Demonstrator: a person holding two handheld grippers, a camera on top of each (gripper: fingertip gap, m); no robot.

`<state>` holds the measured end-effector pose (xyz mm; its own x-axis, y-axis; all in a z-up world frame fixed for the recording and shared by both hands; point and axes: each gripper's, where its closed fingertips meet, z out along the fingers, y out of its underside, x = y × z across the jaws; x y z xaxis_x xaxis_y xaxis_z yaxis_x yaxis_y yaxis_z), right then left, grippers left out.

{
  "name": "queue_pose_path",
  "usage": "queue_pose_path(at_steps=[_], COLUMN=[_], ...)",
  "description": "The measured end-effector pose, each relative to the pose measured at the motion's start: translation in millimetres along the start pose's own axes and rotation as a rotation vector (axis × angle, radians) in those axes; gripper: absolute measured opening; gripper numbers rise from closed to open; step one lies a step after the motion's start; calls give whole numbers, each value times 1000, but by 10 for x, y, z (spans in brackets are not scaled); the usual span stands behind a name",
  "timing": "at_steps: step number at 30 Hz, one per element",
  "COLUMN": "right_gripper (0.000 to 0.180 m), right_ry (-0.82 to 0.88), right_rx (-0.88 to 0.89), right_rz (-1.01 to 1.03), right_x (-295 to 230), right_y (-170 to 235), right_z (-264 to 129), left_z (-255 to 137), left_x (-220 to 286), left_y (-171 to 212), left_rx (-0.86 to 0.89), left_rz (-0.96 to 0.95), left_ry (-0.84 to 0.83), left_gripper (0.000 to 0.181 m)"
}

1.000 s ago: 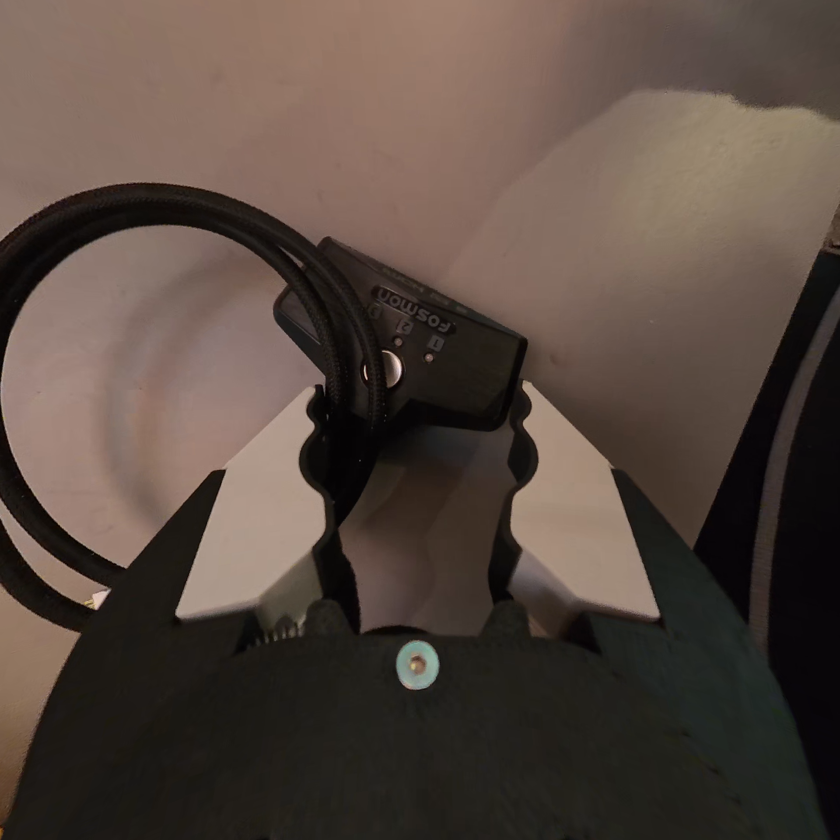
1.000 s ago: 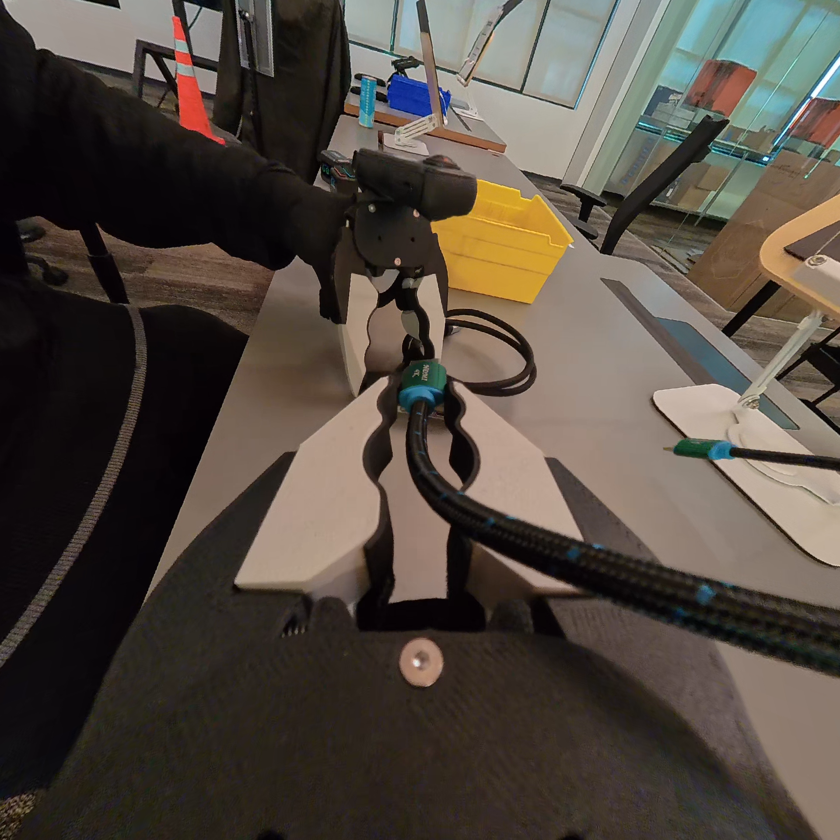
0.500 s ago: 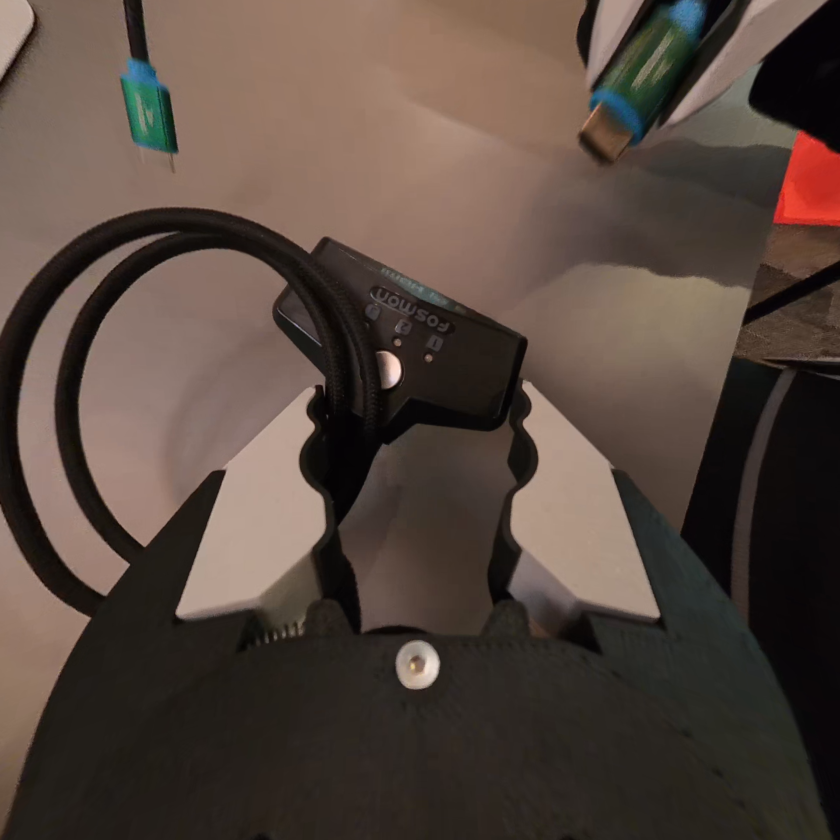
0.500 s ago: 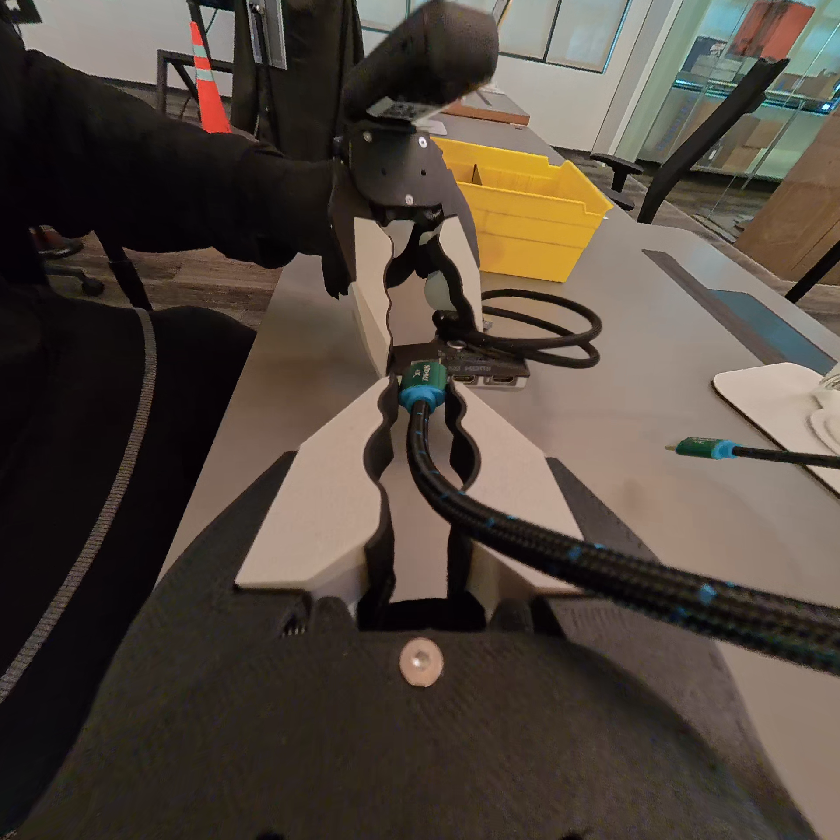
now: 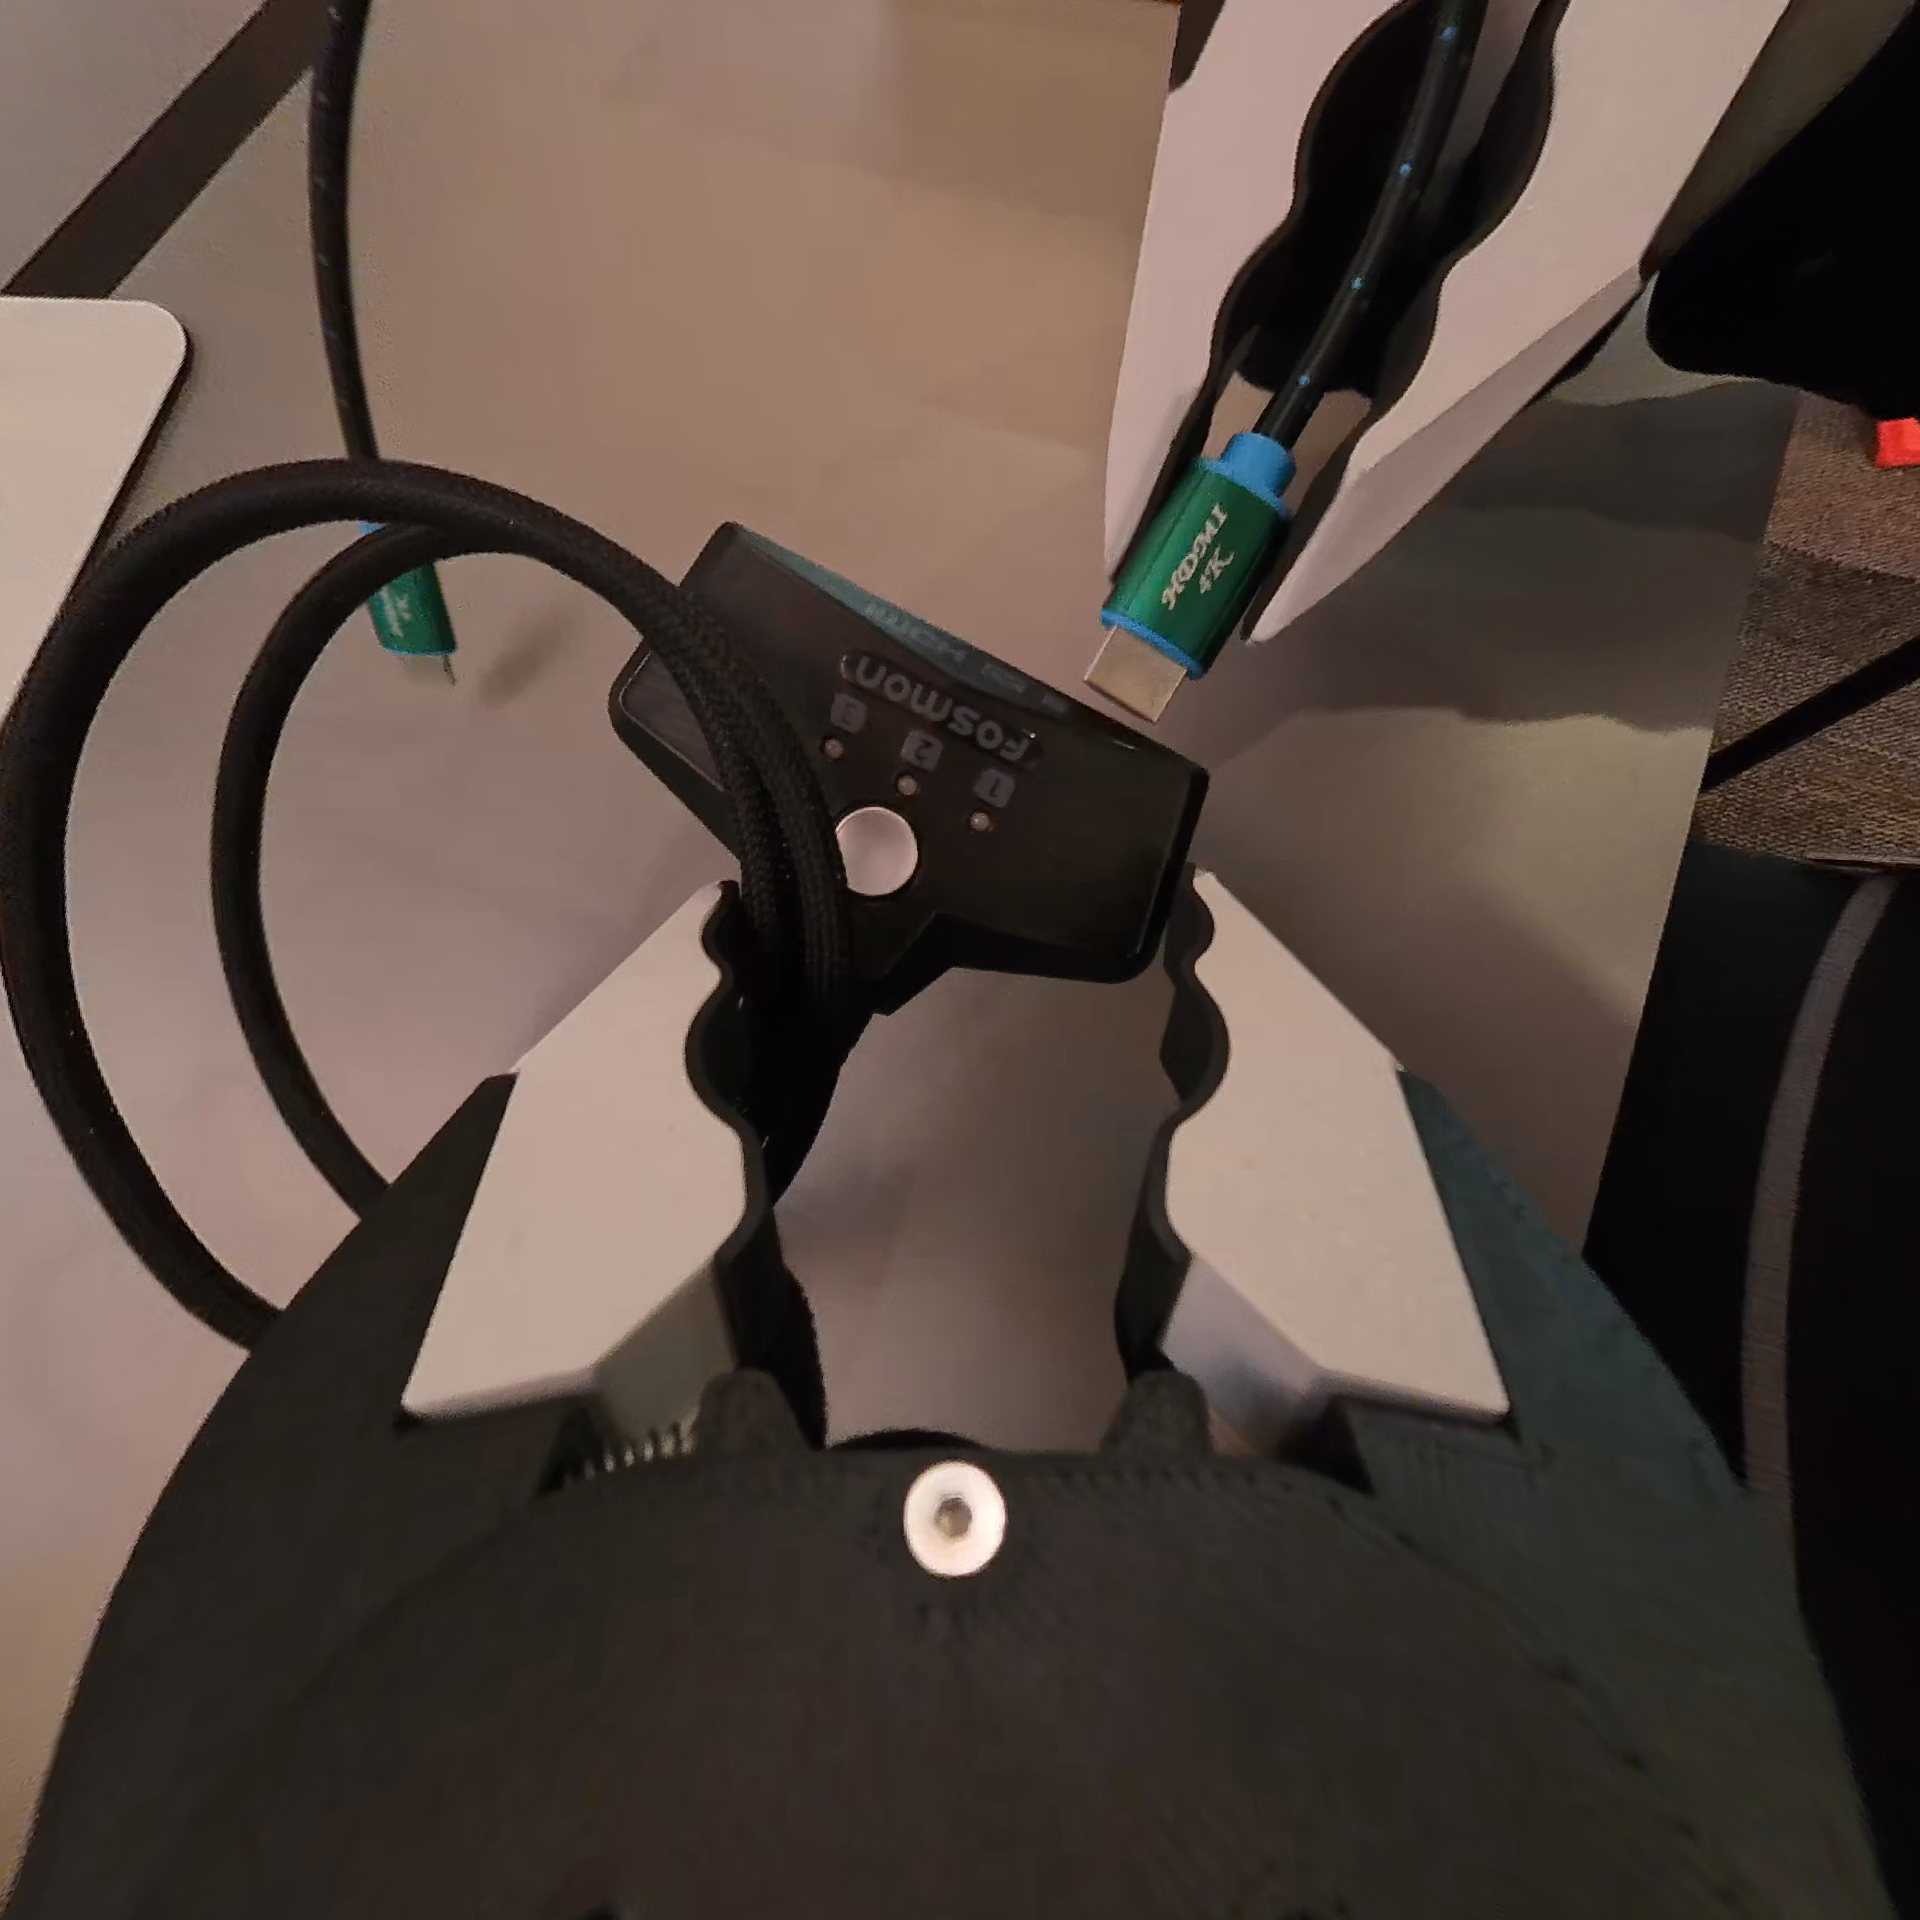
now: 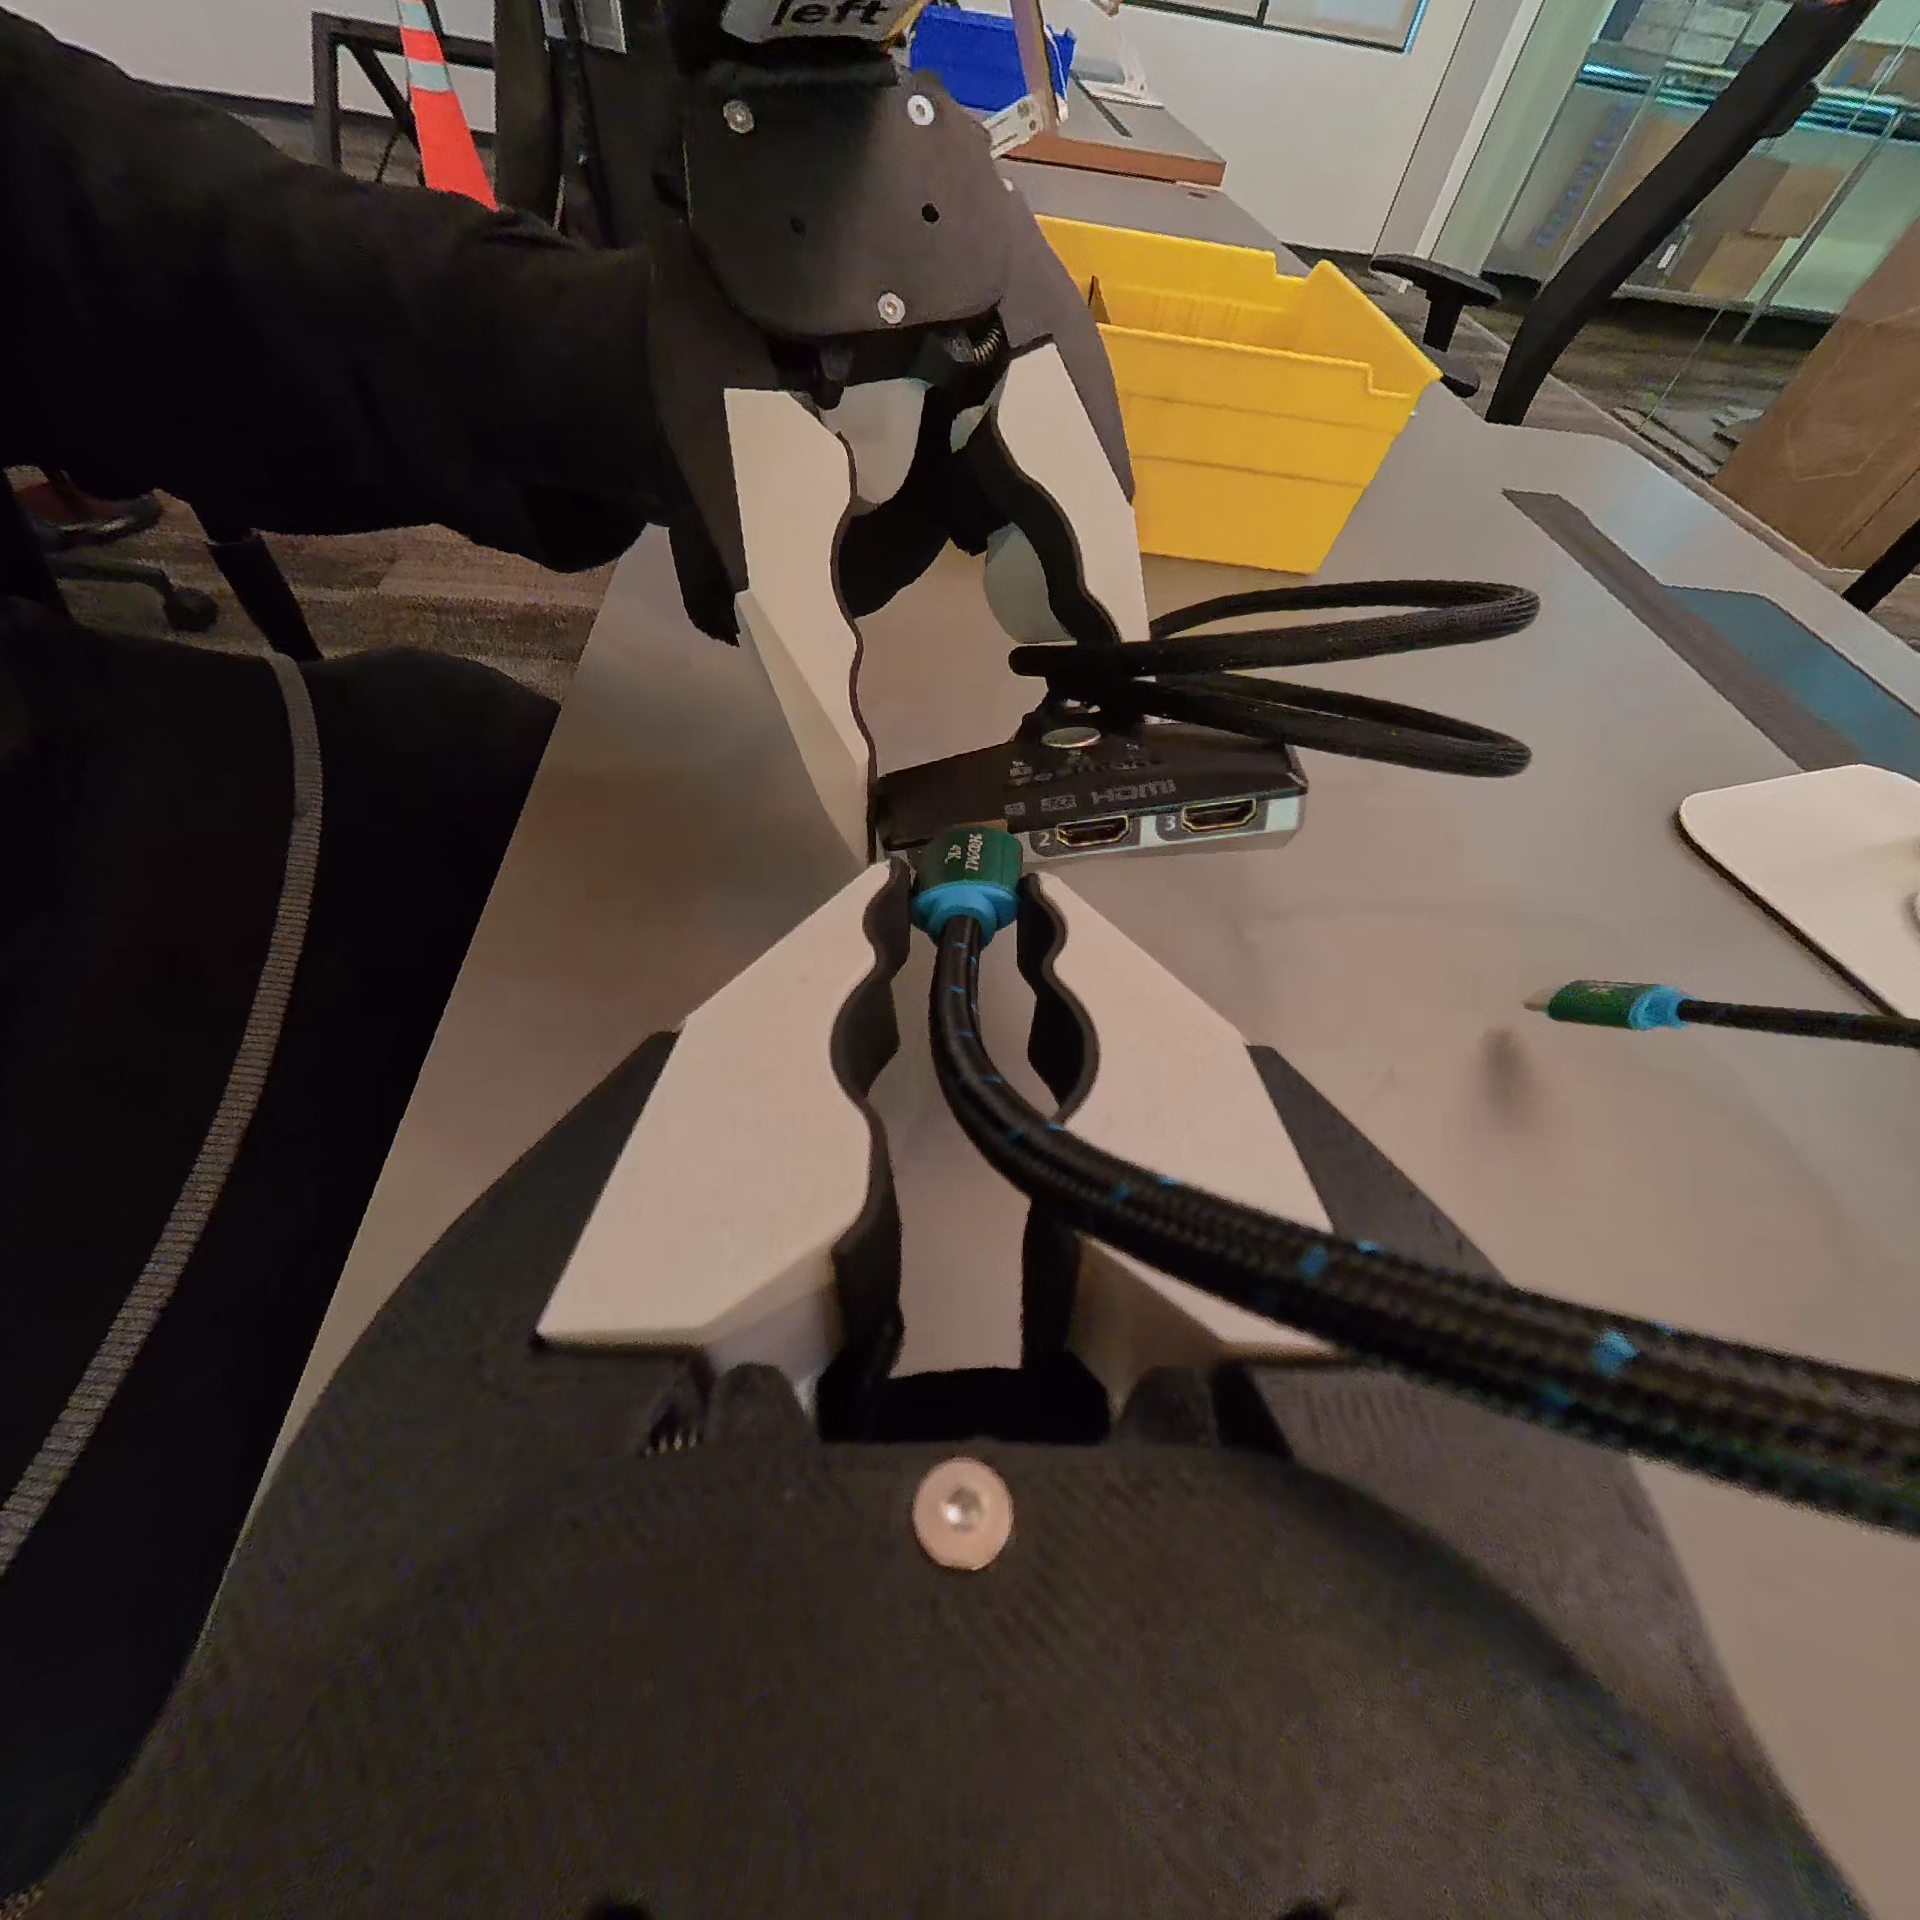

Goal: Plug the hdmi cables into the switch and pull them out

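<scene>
My left gripper (image 5: 956, 894) is shut on the black HDMI switch (image 5: 935, 810) and holds it by its two sides, just above the grey table (image 5: 727, 312). The switch's own black braided cable (image 5: 125, 831) loops off to the left. My right gripper (image 6: 961, 878) is shut on a green HDMI plug (image 6: 966, 857) with a blue collar. The plug's metal tip (image 5: 1132, 681) sits bare right at the switch's port face, at the leftmost port. The two other ports (image 6: 1153, 826) show open. A second green plug (image 6: 1605, 1006) lies loose on the table.
A yellow bin (image 6: 1247, 416) stands behind the switch. A white pad (image 6: 1829, 883) lies at the right, past the loose plug. The table's left edge drops to a black chair (image 6: 208, 935). An orange cone (image 6: 442, 114) stands on the floor beyond. My right fingertips sit around 6 centimetres from my left ones.
The left gripper has tipped the switch so its ports face the right gripper. The right gripper has brought the green plug in close to the switch's leftmost port.
</scene>
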<state>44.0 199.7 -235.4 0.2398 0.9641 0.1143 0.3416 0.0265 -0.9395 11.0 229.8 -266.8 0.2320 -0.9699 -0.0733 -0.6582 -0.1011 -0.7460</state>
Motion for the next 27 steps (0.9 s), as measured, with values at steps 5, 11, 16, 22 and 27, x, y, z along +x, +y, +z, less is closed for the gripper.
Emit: queue_pose_path(at_steps=[5, 11, 16, 22, 27], right_gripper=[18, 18, 18, 18, 18], right_ry=[1, -2, -3, -4, 0], right_rx=[-18, -28, -30, -25, -29], right_rz=[-20, -29, -36, -37, -51], right_x=[-12, -21, -25, -28, -34], right_y=[13, 25, 15, 3, -16], right_z=[3, 1, 2, -12, -7], left_z=[-1, -20, -26, -29, -26], left_x=[2, 17, 33, 40, 46], left_y=[-17, -23, -23, -40, -67], left_rx=[3, 1, -14, -15, -11], left_rz=[-1, 10, 28, 32, 16], left_ry=[4, 11, 11, 3, 6], left_gripper=[79, 79, 79, 79, 79])
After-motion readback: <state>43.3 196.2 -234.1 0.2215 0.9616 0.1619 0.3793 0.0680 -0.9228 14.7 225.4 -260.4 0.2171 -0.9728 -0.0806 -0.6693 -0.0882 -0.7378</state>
